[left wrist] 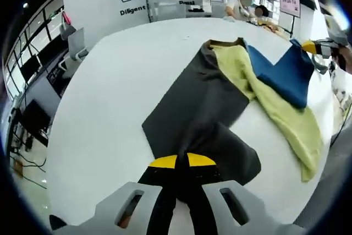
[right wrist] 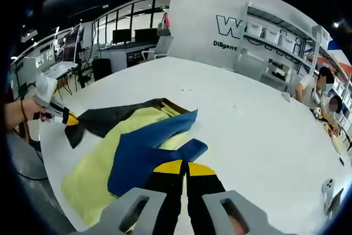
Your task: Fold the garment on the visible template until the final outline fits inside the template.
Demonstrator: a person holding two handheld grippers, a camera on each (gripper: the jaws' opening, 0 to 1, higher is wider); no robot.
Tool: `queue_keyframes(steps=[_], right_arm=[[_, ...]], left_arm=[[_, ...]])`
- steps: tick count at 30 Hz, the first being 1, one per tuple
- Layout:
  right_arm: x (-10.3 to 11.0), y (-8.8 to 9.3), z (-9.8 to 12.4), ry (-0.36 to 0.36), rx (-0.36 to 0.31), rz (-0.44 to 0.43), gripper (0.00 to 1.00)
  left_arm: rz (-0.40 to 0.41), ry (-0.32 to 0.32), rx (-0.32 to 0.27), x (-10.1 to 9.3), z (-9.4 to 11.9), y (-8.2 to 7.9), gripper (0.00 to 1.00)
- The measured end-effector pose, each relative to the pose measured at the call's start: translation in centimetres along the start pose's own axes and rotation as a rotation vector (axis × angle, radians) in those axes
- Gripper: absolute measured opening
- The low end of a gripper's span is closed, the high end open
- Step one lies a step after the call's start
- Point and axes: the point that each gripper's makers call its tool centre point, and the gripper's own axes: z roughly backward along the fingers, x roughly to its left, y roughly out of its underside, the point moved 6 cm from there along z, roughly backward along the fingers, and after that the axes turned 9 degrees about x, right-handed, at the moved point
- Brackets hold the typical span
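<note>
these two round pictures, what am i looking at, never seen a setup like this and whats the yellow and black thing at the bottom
No robot here: a person holds a hand tool with two jaws in each hand, and a fisheye camera rides on each tool, looking along its jaws. That is why both pictures are round and warped.

The yellow and black thing at the bottom is that tool's own pair of jaws. In the left gripper view, the left gripper is shut on a corner of the dark grey cloth. In the right gripper view, the right gripper is shut on the blue cloth.

On the white table lie three overlapping cloths: dark grey at the bottom, a yellow cloth over it, blue on top. Each view also catches the other gripper at its edge. Behind are shelves, desks and seated people.
</note>
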Motion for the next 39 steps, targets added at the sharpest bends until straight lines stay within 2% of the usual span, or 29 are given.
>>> queue_keyframes(steps=[2, 4, 20, 29, 31, 39], right_arm=[[0.0, 0.0, 0.0, 0.0, 0.0, 0.002, 0.0], [0.0, 0.1, -0.1, 0.001, 0.001, -0.001, 0.0], [-0.4, 0.0, 0.0, 0.012, -0.001, -0.007, 0.0], [0.6, -0.2, -0.2, -0.006, 0.002, -0.002, 0.0], [0.8, -0.2, -0.2, -0.008, 0.002, 0.005, 0.0], [1.2, -0.4, -0.1, -0.01, 0.0, 0.011, 0.0]], left_arm=[[0.01, 0.003, 0.016, 0.1, -0.1, 0.2, 0.02], [0.023, -0.027, 0.02, 0.5, 0.1, 0.4, 0.02], [0.047, -0.124, 0.01, 3.9, 0.3, 0.3, 0.02], [0.117, -0.163, -0.005, 6.1, 0.7, 0.9, 0.02], [0.133, -0.175, -0.004, 7.2, 0.8, 1.1, 0.02], [0.181, -0.208, -0.01, 9.2, 0.8, 1.0, 0.02]])
